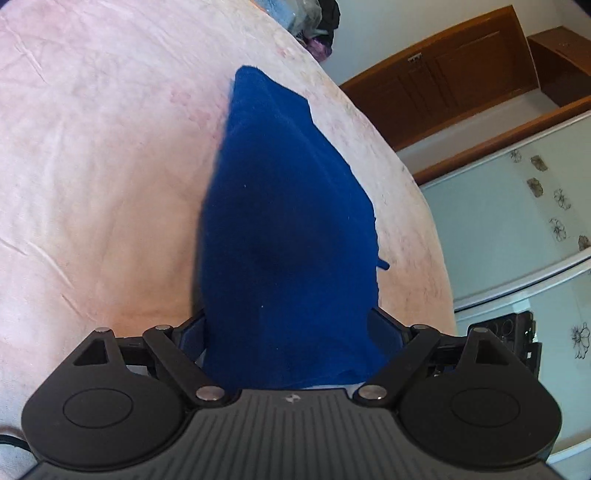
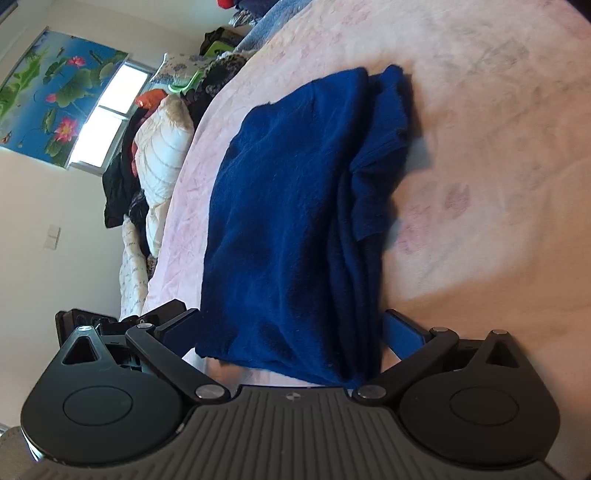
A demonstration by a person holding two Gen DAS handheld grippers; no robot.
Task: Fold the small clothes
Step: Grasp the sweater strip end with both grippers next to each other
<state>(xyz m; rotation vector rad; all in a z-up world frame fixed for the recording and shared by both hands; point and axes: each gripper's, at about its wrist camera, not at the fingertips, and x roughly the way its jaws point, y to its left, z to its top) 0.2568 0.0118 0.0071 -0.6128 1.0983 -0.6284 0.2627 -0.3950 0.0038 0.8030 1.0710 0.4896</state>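
A dark blue garment (image 1: 280,229) lies on the pink bedspread (image 1: 92,166), its near end raised between my left gripper's jaws. My left gripper (image 1: 291,332) stands with jaws wide apart, the cloth filling the gap and hiding the fingertips; grip cannot be told. In the right wrist view the same blue garment (image 2: 288,206) shows folded layers along its right side. My right gripper (image 2: 291,332) also has jaws wide apart with the cloth's near edge between them. Its blue pads (image 2: 402,332) show beside the cloth.
A pile of clothes (image 1: 314,22) sits at the bed's far edge, with brown wooden cabinets (image 1: 461,74) and a flowered glass wardrobe (image 1: 517,221) beyond. In the right wrist view, pillows and heaped clothes (image 2: 155,155) line the bed's left side under a window (image 2: 107,110).
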